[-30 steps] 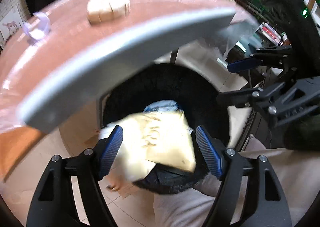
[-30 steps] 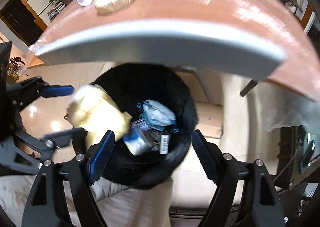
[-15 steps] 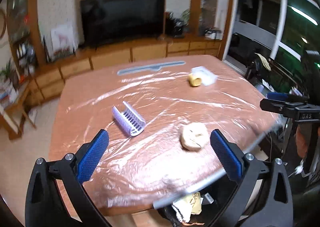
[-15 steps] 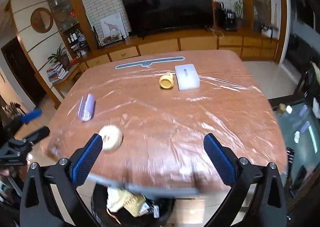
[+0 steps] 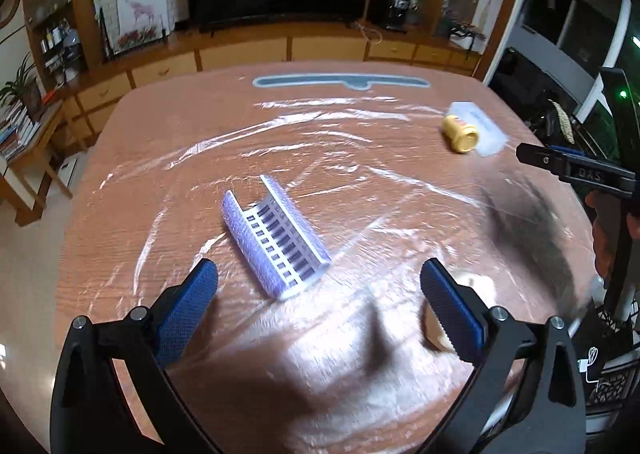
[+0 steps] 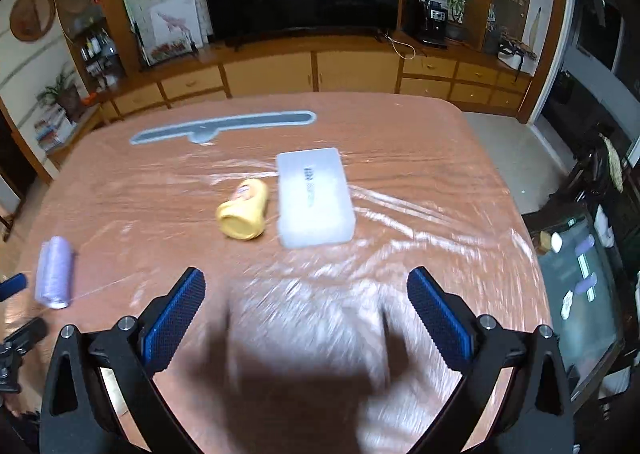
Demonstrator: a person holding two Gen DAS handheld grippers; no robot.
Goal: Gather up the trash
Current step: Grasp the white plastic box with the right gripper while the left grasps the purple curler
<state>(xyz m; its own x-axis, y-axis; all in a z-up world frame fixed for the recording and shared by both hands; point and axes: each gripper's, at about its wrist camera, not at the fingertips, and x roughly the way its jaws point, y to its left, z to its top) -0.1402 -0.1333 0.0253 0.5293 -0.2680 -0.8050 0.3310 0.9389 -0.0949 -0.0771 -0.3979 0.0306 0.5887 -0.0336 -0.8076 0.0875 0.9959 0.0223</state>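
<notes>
Trash is waiting on the table point(image 5: 120, 158): both the left gripper point(image 5: 318, 304) and right gripper point(image 6: 306, 312) are hanging wide open and empty above its near edge, ready for the purple tray point(image 5: 276, 238), yellow cup point(image 6: 243, 210) and white box point(image 6: 314, 196).

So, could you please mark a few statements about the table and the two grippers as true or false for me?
1. The left gripper has open jaws with nothing between them. True.
2. The yellow cup stands upright. False: it lies on its side beside the white box.
3. The right gripper holds the white box. False: its jaws are open and empty; the box lies on the table ahead of it.
4. The purple tray lies on the plastic-covered table in front of the left gripper. True.
5. A round beige piece lies by the left gripper's right-hand jaw. True.
</notes>
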